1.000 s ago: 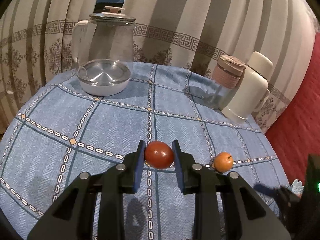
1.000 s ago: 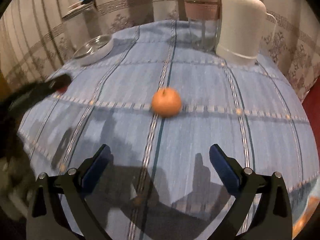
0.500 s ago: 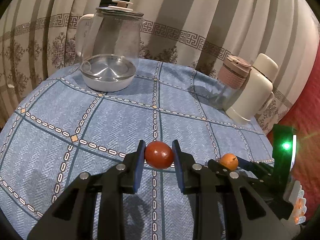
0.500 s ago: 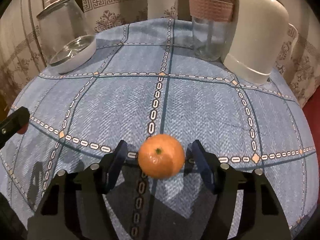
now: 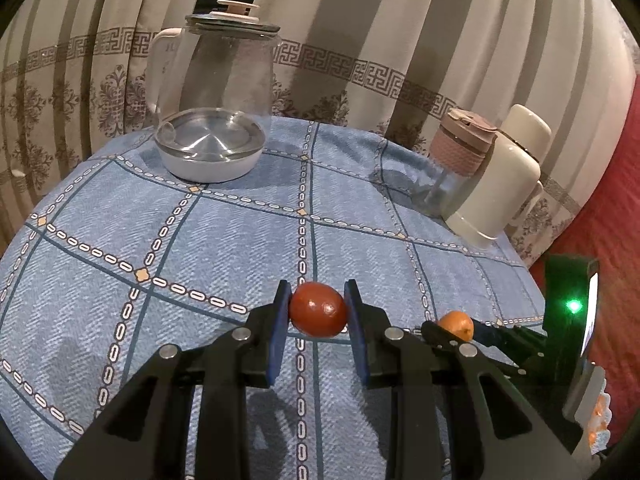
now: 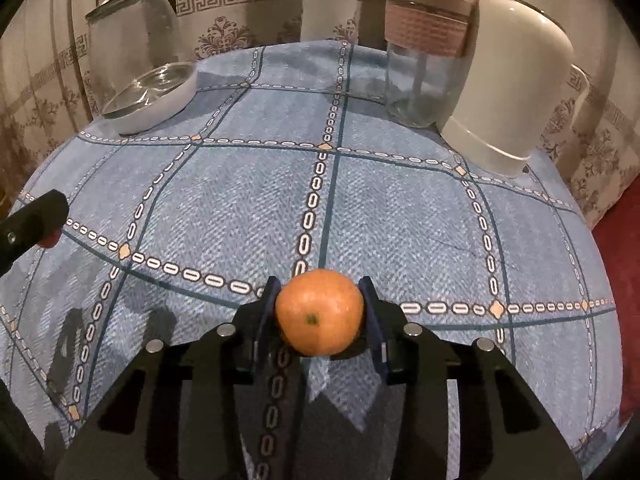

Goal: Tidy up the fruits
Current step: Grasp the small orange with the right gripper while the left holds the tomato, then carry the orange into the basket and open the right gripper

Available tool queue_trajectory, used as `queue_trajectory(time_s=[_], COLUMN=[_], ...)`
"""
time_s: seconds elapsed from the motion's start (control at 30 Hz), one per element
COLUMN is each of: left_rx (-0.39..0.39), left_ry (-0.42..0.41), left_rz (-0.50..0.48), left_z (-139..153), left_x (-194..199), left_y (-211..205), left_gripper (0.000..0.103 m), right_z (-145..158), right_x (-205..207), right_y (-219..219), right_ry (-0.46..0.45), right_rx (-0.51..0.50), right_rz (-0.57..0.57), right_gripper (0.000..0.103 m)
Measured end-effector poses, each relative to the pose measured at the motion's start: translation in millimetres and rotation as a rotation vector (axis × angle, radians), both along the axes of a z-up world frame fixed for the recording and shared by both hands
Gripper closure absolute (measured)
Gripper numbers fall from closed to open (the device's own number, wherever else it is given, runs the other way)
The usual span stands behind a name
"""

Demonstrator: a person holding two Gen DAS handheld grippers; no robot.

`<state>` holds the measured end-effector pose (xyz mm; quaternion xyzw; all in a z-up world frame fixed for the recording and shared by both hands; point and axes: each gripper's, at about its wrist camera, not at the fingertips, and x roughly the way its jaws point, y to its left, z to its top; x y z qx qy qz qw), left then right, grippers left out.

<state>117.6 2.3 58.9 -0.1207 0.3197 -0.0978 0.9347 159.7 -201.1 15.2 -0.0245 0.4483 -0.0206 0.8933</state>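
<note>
Left gripper (image 5: 318,312) clamped on a red tomato (image 5: 318,310) near the front edge of the table (image 5: 240,248). Right gripper (image 6: 320,312), its jaws having just been closing, now grasps an orange (image 6: 319,312), pads touching both sides, by the table's front right edge. A glass kettle (image 5: 216,100) stands at the back left corner, a tumbler (image 6: 424,48) and white jug (image 6: 516,80) at the back right.

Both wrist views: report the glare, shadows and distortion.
Left wrist view: fisheye bends the tablecloth into a dome; dark vignette in the corners; a highlight on the red fruit; a green light flares at right; gripper shadows fall on the cloth. Right wrist view: same bulge and vignette; the orange is sharp, shadows lie at lower left.
</note>
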Motion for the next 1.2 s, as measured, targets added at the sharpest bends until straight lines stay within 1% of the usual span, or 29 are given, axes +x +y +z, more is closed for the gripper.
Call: queue_trajectory(time_s=[0.27,0.57,0.87,1.2], left_rx=[-0.009,-0.004,-0.006,0.024], left_ry=[-0.016,-0.038,-0.058,-0.112], left_rz=[-0.010,-0.015,-0.021,-0.038], left_z=[3.8,10.0,16.8,29.1], left_x=[-4.1,-10.1,-17.1,-30.8], left_y=[-2.4,-7.1,-10.6,-22.3], left_gripper=[0.076,0.076,0.076,0.076], right_z=[17.2,49.4,81.1,106.0], right_x=[-28.1,-69.6,-114.8,-155.9], right_y=[3.6,7.6,1.3,-3.2], right_ry=[-0.030,-0.093,-0.157,-0.218], right_rx=[0.007,0.050,0.090,0.112], right_rz=[0.008,0.020,0.002,-0.019], right_gripper=[0.062,0.062,0.062,0.062])
